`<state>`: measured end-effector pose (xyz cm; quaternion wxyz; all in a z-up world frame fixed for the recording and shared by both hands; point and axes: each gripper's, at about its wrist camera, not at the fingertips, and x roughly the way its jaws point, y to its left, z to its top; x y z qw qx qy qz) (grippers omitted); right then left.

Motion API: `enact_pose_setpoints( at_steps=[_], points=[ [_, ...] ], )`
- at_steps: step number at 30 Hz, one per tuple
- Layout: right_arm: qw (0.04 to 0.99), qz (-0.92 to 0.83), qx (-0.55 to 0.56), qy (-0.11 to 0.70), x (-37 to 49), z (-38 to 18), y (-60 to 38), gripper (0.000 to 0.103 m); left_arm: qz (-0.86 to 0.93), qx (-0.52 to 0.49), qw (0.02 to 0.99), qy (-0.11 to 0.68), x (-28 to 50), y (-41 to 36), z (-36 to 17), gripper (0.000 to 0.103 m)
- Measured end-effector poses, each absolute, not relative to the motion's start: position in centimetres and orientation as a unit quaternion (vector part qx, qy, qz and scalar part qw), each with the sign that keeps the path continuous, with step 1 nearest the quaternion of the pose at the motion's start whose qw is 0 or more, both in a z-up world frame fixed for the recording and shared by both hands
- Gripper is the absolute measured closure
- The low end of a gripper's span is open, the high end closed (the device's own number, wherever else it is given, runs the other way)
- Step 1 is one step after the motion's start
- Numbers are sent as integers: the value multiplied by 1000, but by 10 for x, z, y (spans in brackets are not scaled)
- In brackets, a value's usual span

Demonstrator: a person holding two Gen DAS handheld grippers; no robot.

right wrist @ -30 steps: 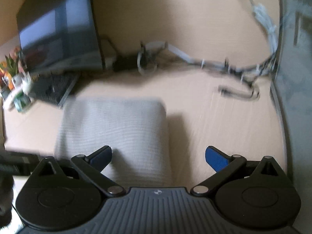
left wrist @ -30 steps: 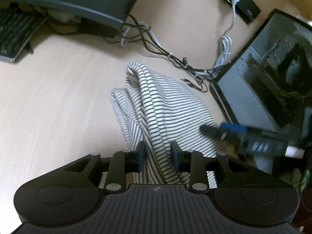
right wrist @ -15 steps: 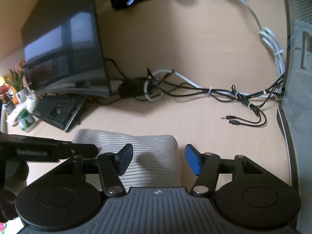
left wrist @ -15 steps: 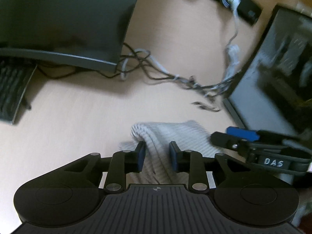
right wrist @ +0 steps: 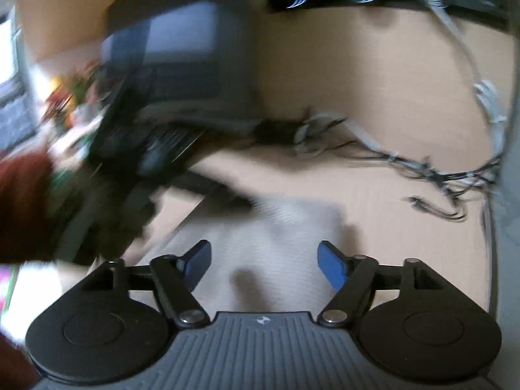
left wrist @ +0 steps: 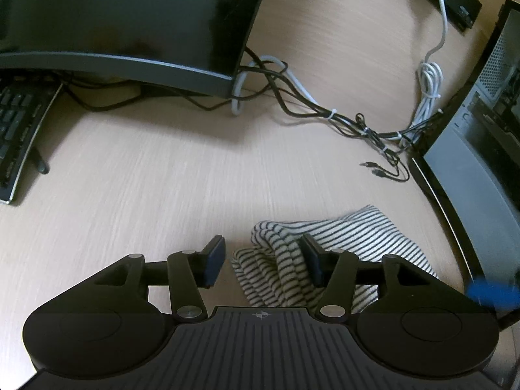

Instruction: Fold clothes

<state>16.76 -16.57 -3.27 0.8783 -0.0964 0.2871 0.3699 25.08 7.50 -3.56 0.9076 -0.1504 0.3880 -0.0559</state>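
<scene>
striped garment point(left wrist: 328, 243) bunched between left hand-held gripper point(left wrist: 263, 261) jaws, spread apart, right hand-held gripper point(right wrist: 263, 263) likewise

We hold our left gripper point(left wrist: 264, 261) low, fingers pointing toward twelve o'clock, jaws spread wide with nothing clamped. Our right gripper point(right wrist: 264, 265) points toward twelve o'clock too, jaws parted, its view smeared with blur.
</scene>
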Motion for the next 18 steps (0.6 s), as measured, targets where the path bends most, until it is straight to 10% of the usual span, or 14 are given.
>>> enact_pose_setpoints(
  at_steps=[18],
  points=[
    [854,394,-99,325,175,-39,-155,4,-121,-207,918,314,192,88,18,53]
  ],
)
